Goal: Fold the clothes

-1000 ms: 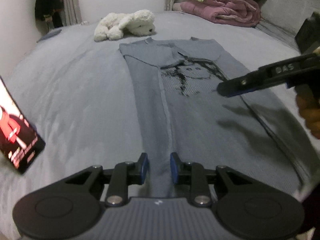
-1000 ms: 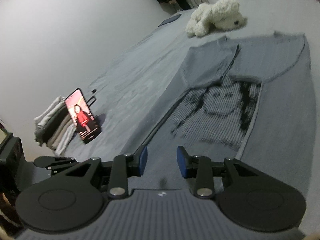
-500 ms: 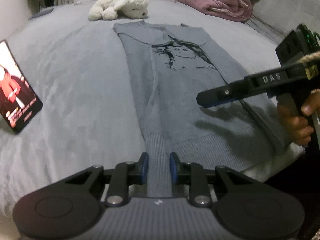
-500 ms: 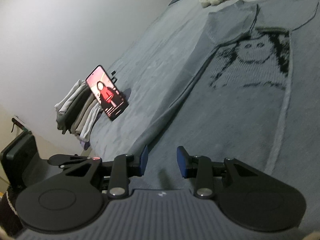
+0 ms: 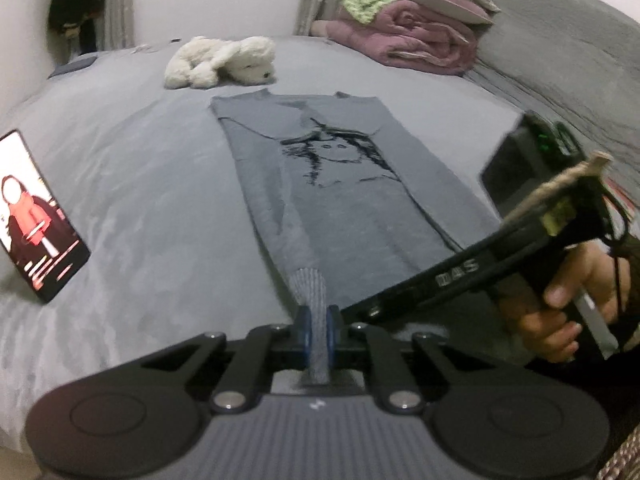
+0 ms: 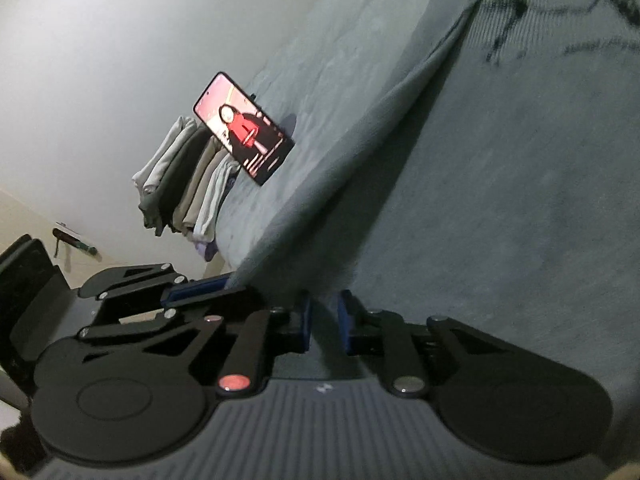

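While sweater [image 5: 352, 216] lies flat, cuff [image 5: 310, 292] pinched between left gripper [image 5: 318, 330] fingers [image 5: 303, 330].

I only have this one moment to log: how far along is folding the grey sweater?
Done: the grey sweater lies flat on the bed, sleeves folded inward. In hand: the left gripper pinches the ribbed cuff; the right gripper sits open at the hem. Left: folding the body up. Folded clothes are stacked behind the phone.

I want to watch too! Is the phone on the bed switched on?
On. The phone shows a bright picture of someone in red, visible in both views.
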Motion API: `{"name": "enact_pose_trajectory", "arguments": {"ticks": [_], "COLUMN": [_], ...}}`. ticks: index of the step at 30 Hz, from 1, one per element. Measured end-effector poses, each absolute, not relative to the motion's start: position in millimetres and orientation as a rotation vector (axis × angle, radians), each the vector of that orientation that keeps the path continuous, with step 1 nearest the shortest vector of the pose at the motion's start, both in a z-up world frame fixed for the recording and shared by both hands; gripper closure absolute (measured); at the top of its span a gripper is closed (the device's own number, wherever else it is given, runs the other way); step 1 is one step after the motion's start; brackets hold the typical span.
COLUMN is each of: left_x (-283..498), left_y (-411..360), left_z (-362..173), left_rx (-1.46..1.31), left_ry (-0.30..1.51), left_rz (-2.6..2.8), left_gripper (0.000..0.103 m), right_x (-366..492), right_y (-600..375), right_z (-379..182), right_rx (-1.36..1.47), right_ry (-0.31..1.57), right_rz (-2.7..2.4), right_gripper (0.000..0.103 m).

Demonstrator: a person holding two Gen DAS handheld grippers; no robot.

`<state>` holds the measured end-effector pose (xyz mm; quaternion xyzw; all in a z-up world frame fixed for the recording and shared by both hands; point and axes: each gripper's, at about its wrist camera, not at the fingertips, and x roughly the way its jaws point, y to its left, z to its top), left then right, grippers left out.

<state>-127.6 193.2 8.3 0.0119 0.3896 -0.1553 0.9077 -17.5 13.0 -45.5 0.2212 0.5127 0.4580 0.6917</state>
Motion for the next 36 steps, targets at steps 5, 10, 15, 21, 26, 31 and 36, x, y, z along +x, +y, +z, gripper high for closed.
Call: {"name": "enact_pose_trajectory", "arguments": {"ticks": [5, 10, 15, 21, 26, 31, 36], "left_x": [-129.8, -132.1, -139.2, -128.2, -106.2, -90.0, -87.1], "left_y": [179.6, 163.6, 160.8, 179.7, 181.9, 169.0, 162.0], "left_z": [0.4, -12.8, -11.1, 3.5, 2.1, -7.8, -20.2], "left_rx": [0.088, 0.158, 0.165, 0.077, 0.019, 0.026, 0.078], "left_ry": [0.830, 0.902, 0.918, 0.825, 0.793, 0.803, 0.871], "left_rz": [-0.407, -0.540, -0.670, -0.592, -0.521, -0.515, -0.601], "left_gripper": [0.096, 0.096, 0.094, 0.086, 0.085, 0.080, 0.078], "right_x": [-14.6, -9.1, 1.6, 16.2, 24.9, 26.6, 18.2], "right_y": [7.2, -12.8, -28.2, -34.5, -15.2, -6.6, -22.4], "right_z": [-41.5, -33.3, -31.3, -32.3, -35.1, -39.5, -40.5], "right_rx": [0.472, 0.452, 0.488, 0.543, 0.516, 0.451, 0.458], "right_ry": [1.203, 1.201, 1.168, 1.134, 1.078, 1.034, 1.037], "right_rz": [1.027, 0.975, 0.930, 0.887, 0.849, 0.786, 0.774], "right_gripper": [0.089, 0.075, 0.063, 0.063, 0.065, 0.098, 0.099]}}
